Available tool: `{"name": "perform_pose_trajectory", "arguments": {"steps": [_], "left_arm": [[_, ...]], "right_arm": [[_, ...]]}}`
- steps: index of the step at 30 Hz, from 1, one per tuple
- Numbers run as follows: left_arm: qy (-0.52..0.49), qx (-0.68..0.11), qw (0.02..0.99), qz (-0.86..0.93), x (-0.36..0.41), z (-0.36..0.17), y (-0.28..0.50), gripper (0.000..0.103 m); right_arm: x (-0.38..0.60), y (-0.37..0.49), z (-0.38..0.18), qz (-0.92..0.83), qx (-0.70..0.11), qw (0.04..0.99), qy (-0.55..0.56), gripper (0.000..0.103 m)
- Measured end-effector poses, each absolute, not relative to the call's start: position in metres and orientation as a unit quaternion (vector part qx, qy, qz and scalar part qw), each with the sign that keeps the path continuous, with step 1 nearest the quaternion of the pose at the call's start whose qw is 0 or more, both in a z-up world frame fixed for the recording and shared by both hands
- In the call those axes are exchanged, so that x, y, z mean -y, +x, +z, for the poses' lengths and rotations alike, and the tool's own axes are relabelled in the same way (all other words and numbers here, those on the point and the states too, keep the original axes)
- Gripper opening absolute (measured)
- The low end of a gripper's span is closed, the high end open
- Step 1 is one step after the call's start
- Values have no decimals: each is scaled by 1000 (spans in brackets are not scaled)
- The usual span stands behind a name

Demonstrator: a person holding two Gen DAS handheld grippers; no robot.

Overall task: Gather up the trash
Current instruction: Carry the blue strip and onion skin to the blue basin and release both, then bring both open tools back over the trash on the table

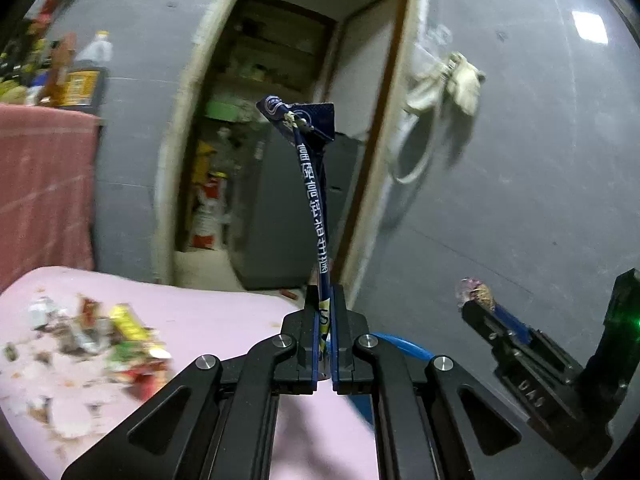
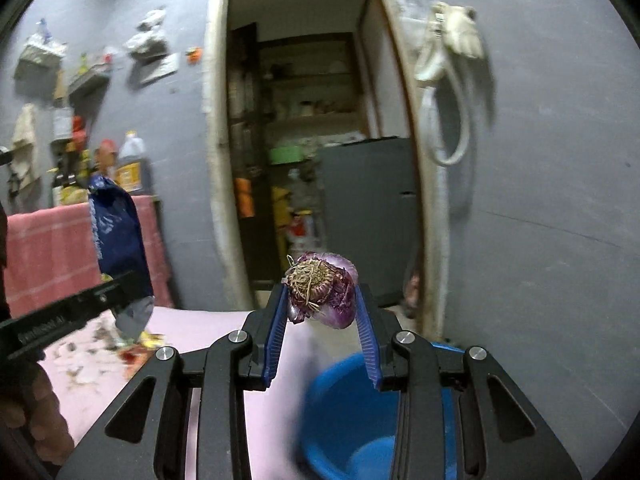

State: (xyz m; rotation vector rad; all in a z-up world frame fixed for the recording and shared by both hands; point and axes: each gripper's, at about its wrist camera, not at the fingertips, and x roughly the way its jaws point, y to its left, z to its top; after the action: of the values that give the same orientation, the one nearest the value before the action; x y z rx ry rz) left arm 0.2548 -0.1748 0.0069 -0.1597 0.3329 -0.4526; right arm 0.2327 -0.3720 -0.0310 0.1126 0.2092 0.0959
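Note:
My left gripper (image 1: 325, 300) is shut on a flat dark blue wrapper (image 1: 311, 184) with white print, held upright on edge above the pink table (image 1: 224, 312). It also shows in the right wrist view (image 2: 120, 236), held by the left gripper (image 2: 116, 288). My right gripper (image 2: 322, 292) is shut on a purple onion end (image 2: 324, 292) with dry roots, held above a blue bucket (image 2: 344, 412). In the left wrist view, the right gripper (image 1: 476, 304) holds the onion end (image 1: 478, 292) at right. A pile of mixed trash (image 1: 100, 336) lies on the table at left.
An open doorway (image 2: 304, 152) ahead shows shelves and a grey cabinet (image 2: 368, 216). Bottles (image 2: 128, 164) stand on a red-clothed surface (image 2: 48, 256) at left. A white bag (image 2: 448, 56) hangs on the grey wall at right. The bucket's rim (image 1: 404, 344) shows below my left gripper.

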Motion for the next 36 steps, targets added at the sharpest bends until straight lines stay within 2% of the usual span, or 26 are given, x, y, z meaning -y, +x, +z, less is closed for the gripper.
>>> {"name": "perform_pose_trajectory", "arguments": {"steps": [6, 16, 28, 32, 36], "left_arm": [[-77, -236, 932, -266, 223, -5, 292, 2], [-71, -381, 882, -268, 255, -62, 357, 3], [-32, -414, 872, -260, 265, -78, 365, 4], [-35, -420, 869, -259, 263, -80, 361, 5], [-38, -415, 870, -262, 264, -80, 360, 10]], "right_arm": [[411, 233, -52, -1, -128, 990, 63, 32], [444, 251, -95, -18, -204, 974, 100, 33], [448, 270, -117, -9, -270, 952, 141, 35], [445, 272, -115, -7, -272, 952, 144, 46], [446, 275, -113, -8, -271, 951, 146, 50]]}}
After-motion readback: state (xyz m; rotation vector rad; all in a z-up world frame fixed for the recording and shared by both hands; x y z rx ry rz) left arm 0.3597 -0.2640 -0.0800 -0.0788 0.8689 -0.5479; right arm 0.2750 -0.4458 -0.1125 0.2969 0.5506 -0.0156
